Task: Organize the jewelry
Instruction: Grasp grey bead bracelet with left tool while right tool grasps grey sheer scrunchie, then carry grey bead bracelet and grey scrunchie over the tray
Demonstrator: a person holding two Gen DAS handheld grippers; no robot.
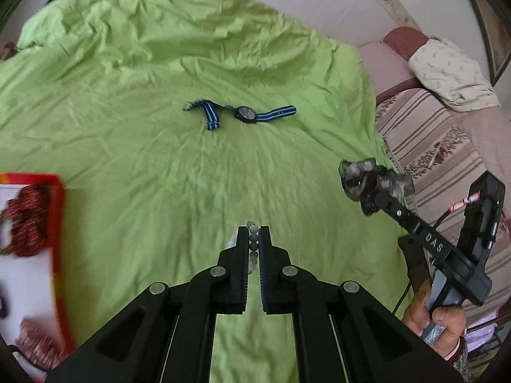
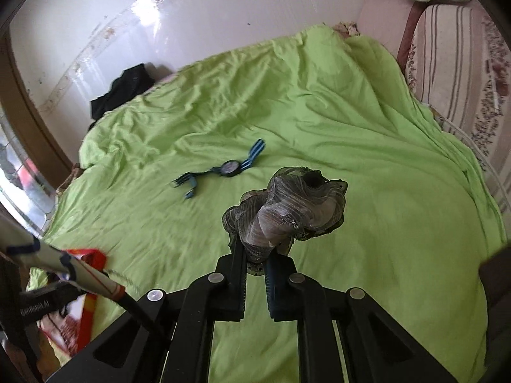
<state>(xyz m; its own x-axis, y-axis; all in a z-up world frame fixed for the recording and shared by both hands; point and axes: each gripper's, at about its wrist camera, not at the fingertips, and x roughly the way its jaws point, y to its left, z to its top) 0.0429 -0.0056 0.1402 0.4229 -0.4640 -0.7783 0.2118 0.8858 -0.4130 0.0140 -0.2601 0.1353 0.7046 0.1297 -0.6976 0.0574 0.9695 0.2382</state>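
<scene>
My left gripper [image 1: 254,233] is shut on a string of pale green beads [image 1: 253,239], held above the green sheet [image 1: 159,95]. My right gripper [image 2: 259,249] is shut on a grey gauzy scrunchie [image 2: 284,207], lifted off the bed; it also shows in the left wrist view [image 1: 373,180] at the right. A watch with a blue striped strap [image 1: 244,114] lies flat on the sheet ahead of both grippers, and in the right wrist view [image 2: 228,167] it lies to the left. A red-rimmed tray [image 1: 59,255] at the left holds dark red scrunchies [image 1: 27,220].
The green sheet covers the bed [image 2: 351,127]. A striped mattress and a pillow [image 1: 447,73] lie at the right. Black clothing [image 2: 124,91] lies at the far edge by the wall. The tray's corner [image 2: 92,258] shows low left in the right wrist view.
</scene>
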